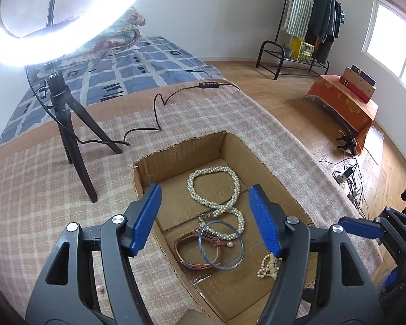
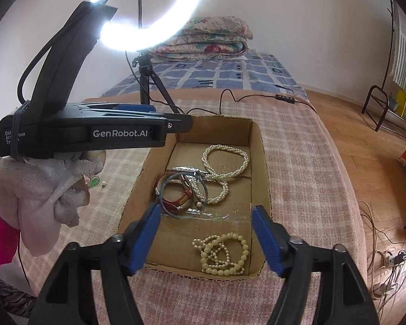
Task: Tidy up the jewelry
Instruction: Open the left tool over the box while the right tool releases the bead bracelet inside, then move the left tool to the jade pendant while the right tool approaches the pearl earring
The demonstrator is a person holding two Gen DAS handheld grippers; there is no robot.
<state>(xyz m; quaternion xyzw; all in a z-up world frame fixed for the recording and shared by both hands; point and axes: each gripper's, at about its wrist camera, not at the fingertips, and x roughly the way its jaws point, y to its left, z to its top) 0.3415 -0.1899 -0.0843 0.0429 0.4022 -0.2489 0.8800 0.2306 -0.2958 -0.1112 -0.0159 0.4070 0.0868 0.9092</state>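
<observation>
**A:** How did the two tongs stand?

**B:** Both had their jaws spread wide with nothing between the pads. The left gripper (image 1: 205,216) hung over the near-left part of the cardboard box (image 1: 181,149), tilted down into it. The right gripper (image 2: 207,233) hung over the box's near edge, tilted down as well.

**A:** And the jewelry, relative to them?

**B:** All of it lay on the box floor, touching neither tool. Seen between the left gripper's fingers, the long pearl necklace (image 1: 213,187) looped from the far half of the box back toward the middle. Just nearer lay a clear blue bangle (image 1: 221,245), overlapping a brown strap watch (image 1: 196,254). A small heap of cream bead bracelets (image 2: 222,254) sat at the near-right corner of the box, below and between the right gripper's fingers, partly hidden behind the left gripper's right finger in the other view.

**A:** What was around the box?

**B:** It rested on a pink checked cover (image 2: 297,162). A gloved hand (image 2: 40,195) held the left gripper off the box's left side. Beyond the far edge stood a lit ring light (image 2: 149,10) on a black tripod (image 1: 70,135), its cable (image 1: 149,124) trailing across the cover. A loose pearl (image 1: 100,288) lay on the cover left of the box.
</observation>
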